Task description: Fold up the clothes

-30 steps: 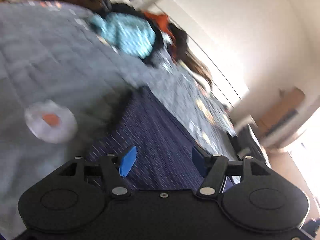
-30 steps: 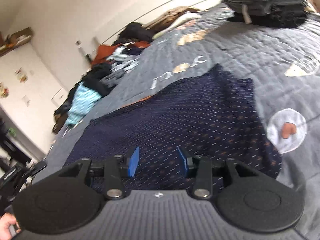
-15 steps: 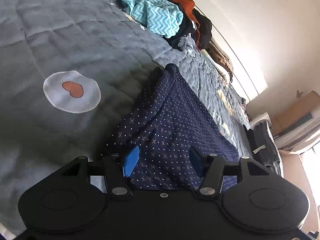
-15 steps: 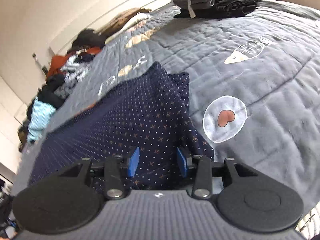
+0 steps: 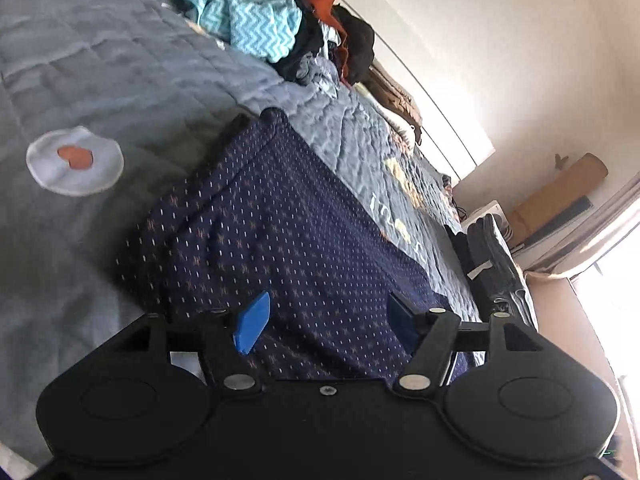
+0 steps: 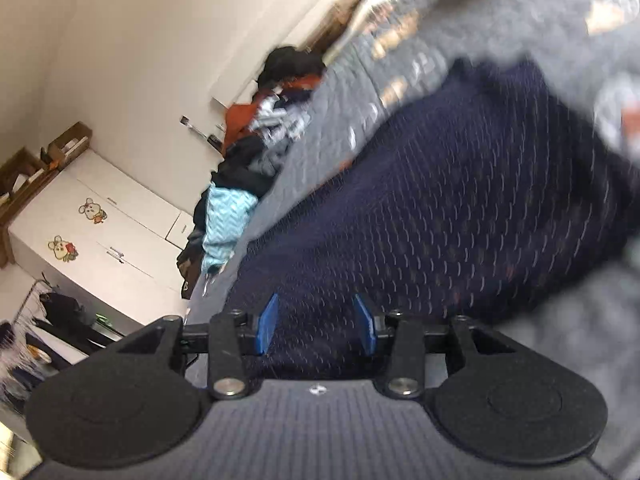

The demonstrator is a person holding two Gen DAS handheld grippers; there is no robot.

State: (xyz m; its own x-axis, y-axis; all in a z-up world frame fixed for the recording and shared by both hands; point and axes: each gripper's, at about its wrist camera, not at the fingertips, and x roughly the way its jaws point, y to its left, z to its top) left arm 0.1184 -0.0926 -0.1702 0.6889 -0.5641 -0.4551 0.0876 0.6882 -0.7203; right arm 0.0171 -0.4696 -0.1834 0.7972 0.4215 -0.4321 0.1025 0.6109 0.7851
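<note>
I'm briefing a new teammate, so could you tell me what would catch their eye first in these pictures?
The navy dotted garment spread on the grey quilt dominates, right in front of both open grippers, left and right. Behind it, a heap of unfolded clothes with a turquoise zigzag piece sits by the wall.

Navy dotted garment (image 5: 288,232), grey quilt (image 5: 100,80), teal zigzag cloth (image 5: 256,24).
</note>
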